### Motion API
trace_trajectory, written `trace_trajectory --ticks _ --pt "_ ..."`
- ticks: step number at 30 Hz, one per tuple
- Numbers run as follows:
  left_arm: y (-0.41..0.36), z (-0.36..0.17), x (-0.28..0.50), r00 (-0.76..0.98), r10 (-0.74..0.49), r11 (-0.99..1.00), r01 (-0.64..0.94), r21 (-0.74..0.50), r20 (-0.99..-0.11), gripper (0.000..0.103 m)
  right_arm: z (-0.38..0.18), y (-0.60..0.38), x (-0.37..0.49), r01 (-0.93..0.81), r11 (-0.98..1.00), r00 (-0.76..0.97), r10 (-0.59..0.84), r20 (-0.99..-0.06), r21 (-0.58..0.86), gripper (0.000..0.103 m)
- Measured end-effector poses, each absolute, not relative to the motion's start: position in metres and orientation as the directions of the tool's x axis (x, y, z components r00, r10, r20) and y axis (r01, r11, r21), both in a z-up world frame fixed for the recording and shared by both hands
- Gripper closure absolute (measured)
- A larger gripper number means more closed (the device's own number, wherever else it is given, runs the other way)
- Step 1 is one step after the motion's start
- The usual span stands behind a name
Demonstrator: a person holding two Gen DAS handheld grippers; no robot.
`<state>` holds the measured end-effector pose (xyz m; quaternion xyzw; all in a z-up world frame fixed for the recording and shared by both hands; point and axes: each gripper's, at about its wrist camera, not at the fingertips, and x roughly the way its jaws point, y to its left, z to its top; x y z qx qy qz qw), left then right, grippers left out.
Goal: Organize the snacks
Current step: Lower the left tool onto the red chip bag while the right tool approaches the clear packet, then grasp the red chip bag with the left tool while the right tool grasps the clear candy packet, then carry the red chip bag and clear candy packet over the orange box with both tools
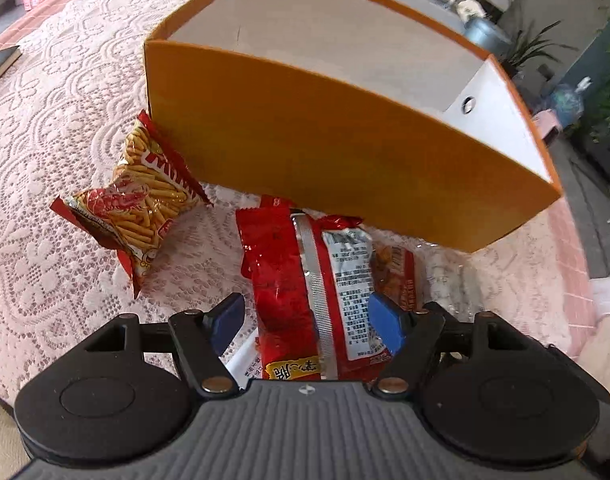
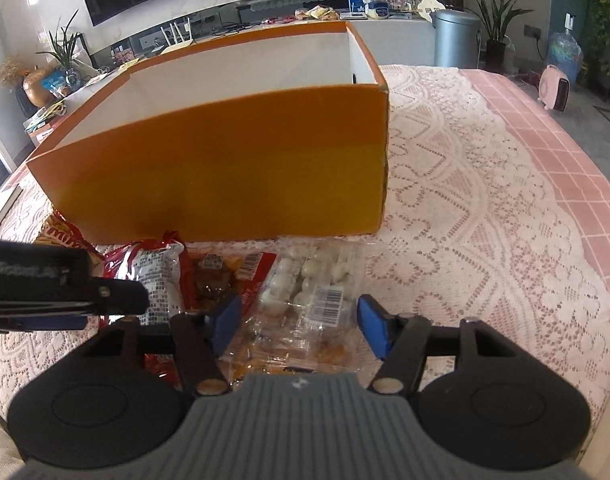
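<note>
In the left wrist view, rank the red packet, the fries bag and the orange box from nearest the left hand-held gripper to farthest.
1. Red packet, between the left hand-held gripper fingers.
2. Fries bag, ahead left.
3. Orange box, behind both.

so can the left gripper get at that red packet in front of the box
Probably yes: the left gripper has its jaws open astride the red packet, nothing lies over it, and the orange box sits behind.

Pretty bright daylight in both views, and the orange box [image 2: 225, 168] has a glowing yellow patch low on its near wall. Soft shadow sits under the box on the lace cloth [image 2: 465, 200]. Fisheye bends everything around the box, and corners go dark and blurry.
</note>
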<state>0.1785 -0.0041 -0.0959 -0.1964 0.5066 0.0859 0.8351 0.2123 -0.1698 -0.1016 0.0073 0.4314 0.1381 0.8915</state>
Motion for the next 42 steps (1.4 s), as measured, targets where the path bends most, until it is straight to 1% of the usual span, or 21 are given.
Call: trace_trajectory --ticks 2,8,9,11,15,23,34,42 --pt "-0.007 -0.099 0.181 0.46 -0.052 0.904 -0.355 -0.238 -0.886 0.018 -0.101 -0.17 0.212 -0.244 0.961 0.593 0.255 -0.764 0.131 0.041" --pt "-0.013 -0.111 0.189 0.441 -0.057 0.902 -0.362 -0.235 -0.896 0.018 -0.103 -0.172 0.209 -0.248 0.958 0.602 0.267 -0.752 0.142 0.042" --pt "-0.014 -0.113 0.189 0.445 -0.06 0.902 -0.359 -0.239 -0.893 0.018 -0.103 -0.172 0.209 -0.25 0.958 0.604 0.267 -0.751 0.139 0.042" --pt "-0.013 -0.114 0.188 0.455 -0.067 0.905 -0.348 -0.246 -0.888 0.024 -0.103 -0.171 0.208 -0.255 0.958 0.609 0.266 -0.747 0.134 0.043" --pt "-0.011 -0.113 0.181 0.467 -0.076 0.907 -0.334 -0.256 -0.881 0.026 -0.102 -0.172 0.208 -0.256 0.958 0.615 0.267 -0.742 0.132 0.045" --pt "-0.004 -0.097 0.162 0.498 -0.086 0.916 -0.301 -0.266 -0.863 0.026 -0.096 -0.175 0.201 -0.261 0.956 0.634 0.276 -0.722 0.136 0.05" --pt "0.003 -0.068 0.132 0.532 -0.119 0.937 -0.219 -0.272 -0.838 0.026 -0.076 -0.183 0.181 -0.283 0.949 0.666 0.298 -0.684 0.138 0.052" --pt "0.002 -0.044 0.111 0.566 -0.095 0.954 -0.182 -0.237 -0.819 0.026 -0.051 -0.183 0.161 -0.334 0.928 0.68 0.358 -0.639 0.164 0.052"
